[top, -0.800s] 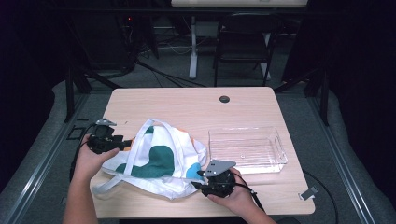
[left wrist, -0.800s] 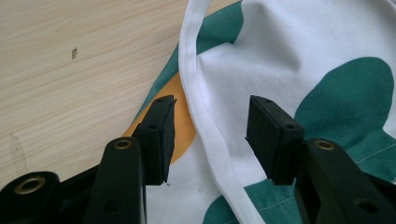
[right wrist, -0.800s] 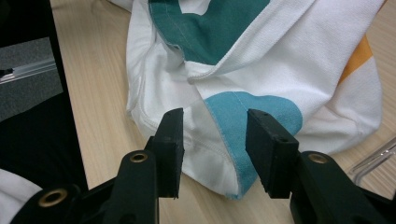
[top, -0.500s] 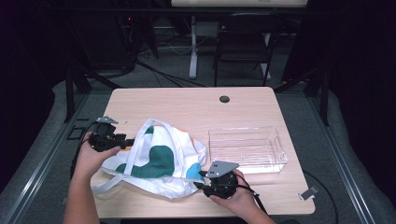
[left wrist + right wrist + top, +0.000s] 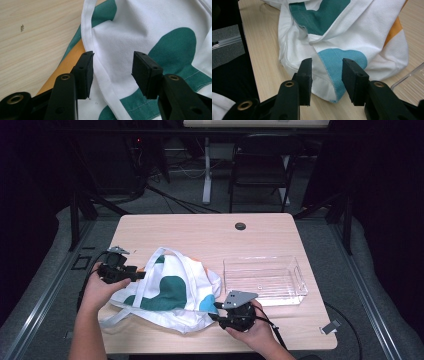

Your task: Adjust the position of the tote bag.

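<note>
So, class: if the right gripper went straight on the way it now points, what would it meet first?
The right gripper would probably meet the cloth bag first, at its light blue corner patch, which lies just ahead of the open jaws.

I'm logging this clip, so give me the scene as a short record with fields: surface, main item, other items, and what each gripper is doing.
surface: light wooden table
main item: white cloth bag with green, blue and orange patches, lying crumpled on the table
other items: clear plastic tray, beside the bag
left gripper: open, fingers straddling the bag's white hem, not pressing
right gripper: open, fingers either side of the bag's blue-patched corner, not gripping
</note>
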